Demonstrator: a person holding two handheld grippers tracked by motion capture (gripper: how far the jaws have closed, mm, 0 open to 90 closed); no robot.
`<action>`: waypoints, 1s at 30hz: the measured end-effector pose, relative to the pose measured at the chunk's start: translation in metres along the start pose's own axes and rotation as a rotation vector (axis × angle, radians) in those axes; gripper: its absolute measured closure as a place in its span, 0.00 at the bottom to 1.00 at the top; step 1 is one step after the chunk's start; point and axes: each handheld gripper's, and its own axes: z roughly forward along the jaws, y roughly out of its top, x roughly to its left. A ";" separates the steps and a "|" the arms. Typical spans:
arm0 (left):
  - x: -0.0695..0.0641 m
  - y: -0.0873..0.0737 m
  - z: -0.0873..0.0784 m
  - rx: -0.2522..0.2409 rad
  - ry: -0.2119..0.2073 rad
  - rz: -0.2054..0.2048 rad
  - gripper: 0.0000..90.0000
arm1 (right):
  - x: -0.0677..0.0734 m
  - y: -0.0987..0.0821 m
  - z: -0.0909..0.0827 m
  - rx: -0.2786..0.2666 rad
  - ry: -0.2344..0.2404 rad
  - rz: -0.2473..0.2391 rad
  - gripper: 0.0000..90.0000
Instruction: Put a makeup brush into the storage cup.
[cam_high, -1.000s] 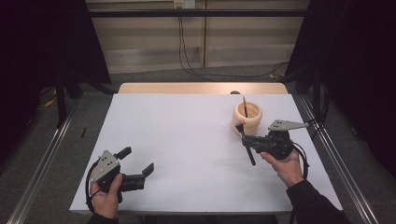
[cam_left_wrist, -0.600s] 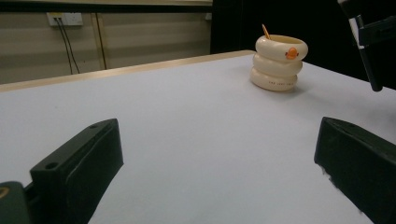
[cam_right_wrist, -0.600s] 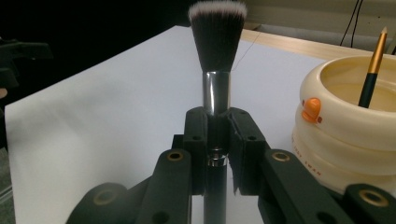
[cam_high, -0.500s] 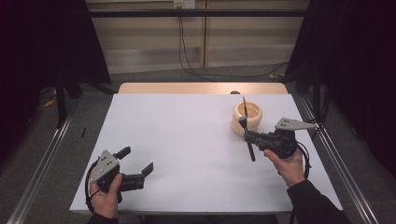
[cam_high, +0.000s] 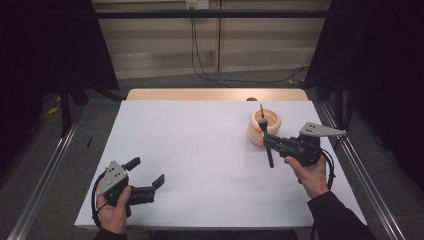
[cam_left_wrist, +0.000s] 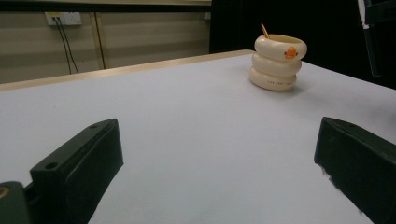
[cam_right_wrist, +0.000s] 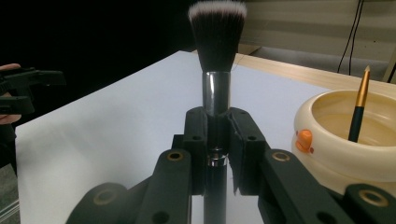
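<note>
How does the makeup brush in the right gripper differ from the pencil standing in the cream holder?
The makeup brush has a thick chrome-and-black handle with a bushy white-tipped head; the pencil is thin, dark, gold-tipped. The brush is clamped in the right gripper beside the holder; the pencil leans inside it, untouched. Both point upward.

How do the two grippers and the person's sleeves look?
Both the left gripper and the right gripper are black, each with two blocky jaws and a grey three-cornered plate on top. Round screw holes mark the jaw arms. A black cable trails from the left one. The sleeve is dark.
</note>
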 end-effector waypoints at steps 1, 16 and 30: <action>0.000 0.000 0.000 0.001 -0.001 0.000 0.01 | 0.000 0.000 -0.001 0.002 0.000 0.003 0.87; 0.000 0.000 0.001 -0.001 -0.008 -0.006 0.01 | -0.005 0.009 -0.001 -0.016 0.002 0.003 0.87; 0.000 0.000 0.001 0.004 -0.003 -0.003 0.01 | -0.011 0.029 0.004 -0.041 -0.024 -0.023 0.87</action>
